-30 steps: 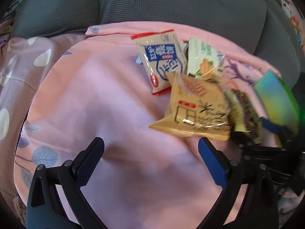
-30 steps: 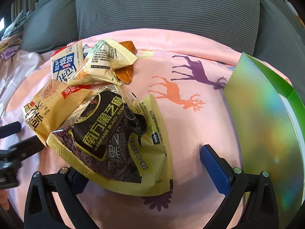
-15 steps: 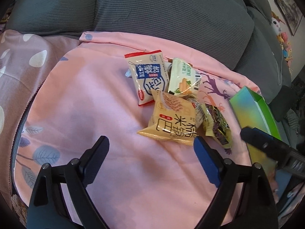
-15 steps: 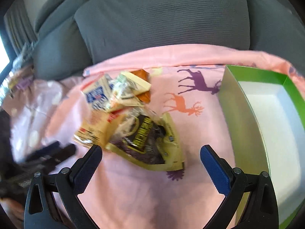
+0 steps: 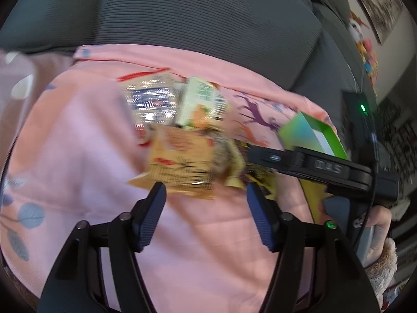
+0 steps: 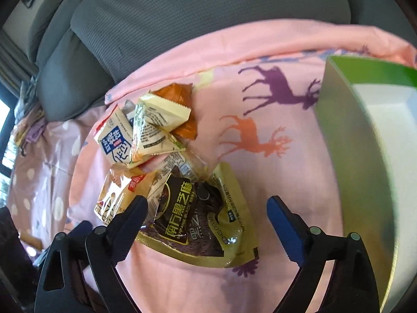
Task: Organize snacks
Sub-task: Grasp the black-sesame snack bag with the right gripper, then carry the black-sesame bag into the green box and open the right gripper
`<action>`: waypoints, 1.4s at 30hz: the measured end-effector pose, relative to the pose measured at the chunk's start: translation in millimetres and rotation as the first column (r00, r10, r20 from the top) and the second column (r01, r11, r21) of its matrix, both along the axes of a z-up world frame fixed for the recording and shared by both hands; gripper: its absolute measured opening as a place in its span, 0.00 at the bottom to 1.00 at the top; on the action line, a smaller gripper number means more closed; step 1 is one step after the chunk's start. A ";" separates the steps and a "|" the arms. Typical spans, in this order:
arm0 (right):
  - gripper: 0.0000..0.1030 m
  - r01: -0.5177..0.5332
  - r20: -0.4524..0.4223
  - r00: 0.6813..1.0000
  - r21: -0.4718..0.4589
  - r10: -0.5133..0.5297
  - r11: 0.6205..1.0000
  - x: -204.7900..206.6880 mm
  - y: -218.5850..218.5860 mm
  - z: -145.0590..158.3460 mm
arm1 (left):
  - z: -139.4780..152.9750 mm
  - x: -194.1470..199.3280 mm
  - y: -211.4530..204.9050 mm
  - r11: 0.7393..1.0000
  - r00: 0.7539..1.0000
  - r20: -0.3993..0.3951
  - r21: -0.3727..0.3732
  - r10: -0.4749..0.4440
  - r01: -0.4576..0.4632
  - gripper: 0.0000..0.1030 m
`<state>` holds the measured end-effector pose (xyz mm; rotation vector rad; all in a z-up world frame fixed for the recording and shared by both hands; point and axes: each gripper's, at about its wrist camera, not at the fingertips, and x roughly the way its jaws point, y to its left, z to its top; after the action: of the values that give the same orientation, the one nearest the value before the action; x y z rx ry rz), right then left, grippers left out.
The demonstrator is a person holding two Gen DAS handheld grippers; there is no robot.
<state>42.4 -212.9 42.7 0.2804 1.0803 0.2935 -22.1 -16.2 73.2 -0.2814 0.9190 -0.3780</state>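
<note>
From the left wrist view, the left tongs (image 5: pixel 206 191) hang over a pink blanket (image 5: pixel 86 156) spread on a grey sofa (image 5: pixel 198 18). Their jaws are closing with nothing between them — the blurred tan snack packet (image 5: pixel 179 167) lies just beyond the tips, not gripped. Behind it sit a packet with a blue panel (image 5: pixel 151 101) and a pale green one (image 5: pixel 200 101), all bunched in one heap. To the right a green box (image 5: pixel 307 130) rests on the blanket, partly hidden by the black body of the other gripper, marked "DAS", which crosses in front of it. A hand (image 5: pixel 375 237) in a fluffy cuff holds that gripper at the right edge. Framed pictures hang on the far wall.

From the right wrist view, the right tongs (image 6: pixel 206 206) straddle the black sesame packet (image 6: pixel 198 216), whose label reads "NANFANG BLACK SESA…" under large Chinese characters. The jaws are closing; the left finger overlaps the packet's edge, the right blue pad stands clear of it, so nothing is gripped. Further back lie the tan packet, the blue-panelled one, a cream packet (image 6: pixel 159 120) with fine print too small to read, and an orange wrapper (image 6: pixel 182 96) beneath it. Purple and orange deer are printed on the blanket. The green box, white inside and holding nothing I can see, stands to the right.
</note>
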 end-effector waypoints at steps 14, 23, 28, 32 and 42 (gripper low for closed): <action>0.64 -0.028 -0.041 0.999 0.054 0.031 0.998 8.2 -1.3 -17.3 | -19.6 29.1 -67.9 0.986 0.996 -0.047 0.145 -0.078 0.084 0.27; 0.38 0.009 -0.004 1.000 0.118 -0.009 0.993 -7.4 -16.3 -3.6 | -11.8 29.0 -94.5 0.972 0.994 0.006 0.209 -0.107 0.104 0.24; 0.38 0.035 0.070 0.996 0.147 -0.046 0.989 -24.1 -32.7 25.1 | 13.5 17.0 -111.3 0.971 0.987 0.079 0.208 -0.140 0.121 0.24; 0.38 0.071 0.155 0.983 0.141 -0.093 0.987 -42.4 -50.1 54.5 | 39.7 2.0 -124.1 0.967 0.971 0.151 0.204 -0.183 0.150 0.24; 0.38 0.253 0.224 0.939 0.060 -0.260 0.966 -71.4 -107.9 84.8 | 57.0 -8.4 -193.7 0.941 0.928 0.190 0.171 -0.321 0.291 0.24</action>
<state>-29.0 -320.8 127.6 0.4005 0.7995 0.1041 -30.5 -209.9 130.2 0.0357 0.7712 -0.6181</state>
